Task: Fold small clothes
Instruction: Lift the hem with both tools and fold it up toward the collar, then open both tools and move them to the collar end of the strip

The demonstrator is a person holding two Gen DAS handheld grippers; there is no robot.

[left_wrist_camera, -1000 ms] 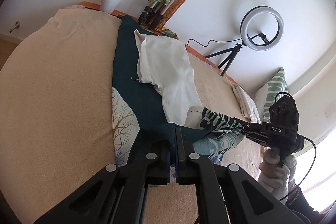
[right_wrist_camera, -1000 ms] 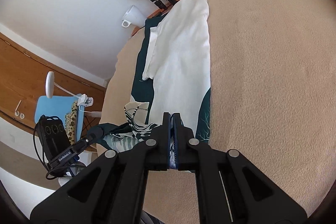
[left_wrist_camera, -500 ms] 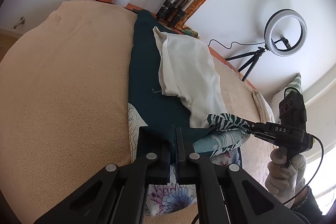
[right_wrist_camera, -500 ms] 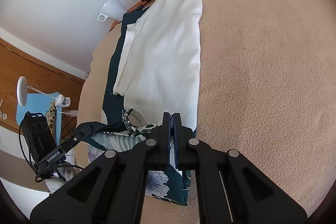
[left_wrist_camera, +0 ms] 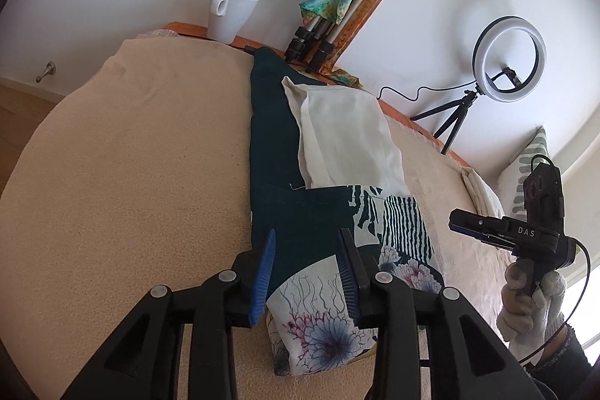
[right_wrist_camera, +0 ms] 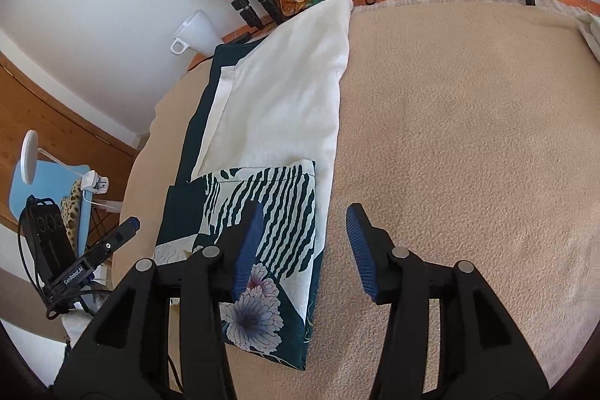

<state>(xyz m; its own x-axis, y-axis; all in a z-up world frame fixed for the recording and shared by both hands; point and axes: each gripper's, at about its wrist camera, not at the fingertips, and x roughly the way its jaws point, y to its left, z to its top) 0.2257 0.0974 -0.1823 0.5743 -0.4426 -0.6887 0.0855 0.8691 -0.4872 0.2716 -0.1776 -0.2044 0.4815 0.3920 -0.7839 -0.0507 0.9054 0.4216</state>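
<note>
A dark green garment with a floral and striped print (left_wrist_camera: 322, 223) lies flat on the beige blanket (left_wrist_camera: 131, 197), its near end folded over onto itself and onto a white garment (left_wrist_camera: 345, 137) that lies on top of it. My left gripper (left_wrist_camera: 307, 257) is open and empty just above the folded near end. My right gripper (right_wrist_camera: 303, 235) is open and empty over the fold's right edge (right_wrist_camera: 277, 212); the white garment (right_wrist_camera: 285, 92) lies beyond it. Each gripper shows in the other's view, the right one (left_wrist_camera: 487, 223) and the left one (right_wrist_camera: 112, 238).
A white mug (left_wrist_camera: 228, 14), a wrapped tripod (left_wrist_camera: 337, 14) and a ring light (left_wrist_camera: 506, 62) stand along the far wall. A folded cloth (left_wrist_camera: 480, 190) and a patterned cushion (left_wrist_camera: 525, 167) lie at the right. A wooden door and a blue chair (right_wrist_camera: 48, 182) are at the left.
Both grippers carried the garment's near end forward over itself, laid it down, then opened and let go. The folded flap now rests flat on the garment.
</note>
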